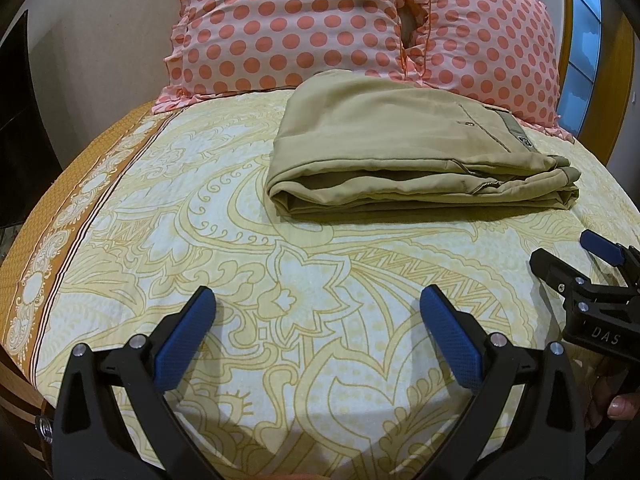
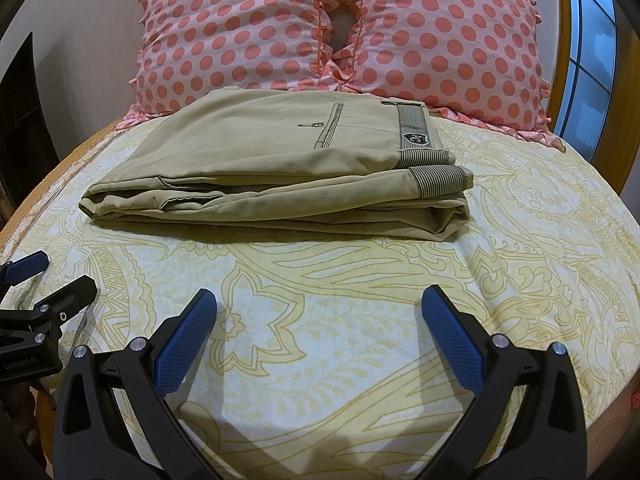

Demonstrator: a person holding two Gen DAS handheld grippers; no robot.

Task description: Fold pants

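Khaki pants point(image 1: 400, 148) lie folded in a flat stack on the bed, near the pillows; in the right wrist view the pants point(image 2: 272, 168) show a striped waistband and a back pocket on top. My left gripper point(image 1: 318, 300) is open and empty, over the sheet in front of the pants. My right gripper point(image 2: 320, 300) is open and empty, also short of the stack. The right gripper shows at the right edge of the left wrist view point(image 1: 568, 252), and the left gripper at the left edge of the right wrist view point(image 2: 52, 276).
Yellow patterned bedsheet point(image 1: 280, 280) covers the bed. Two pink polka-dot pillows point(image 2: 240, 36) point(image 2: 448, 44) stand behind the pants. A wooden headboard and window point(image 2: 588, 60) are at right. The bed's left edge point(image 1: 24, 280) drops off.
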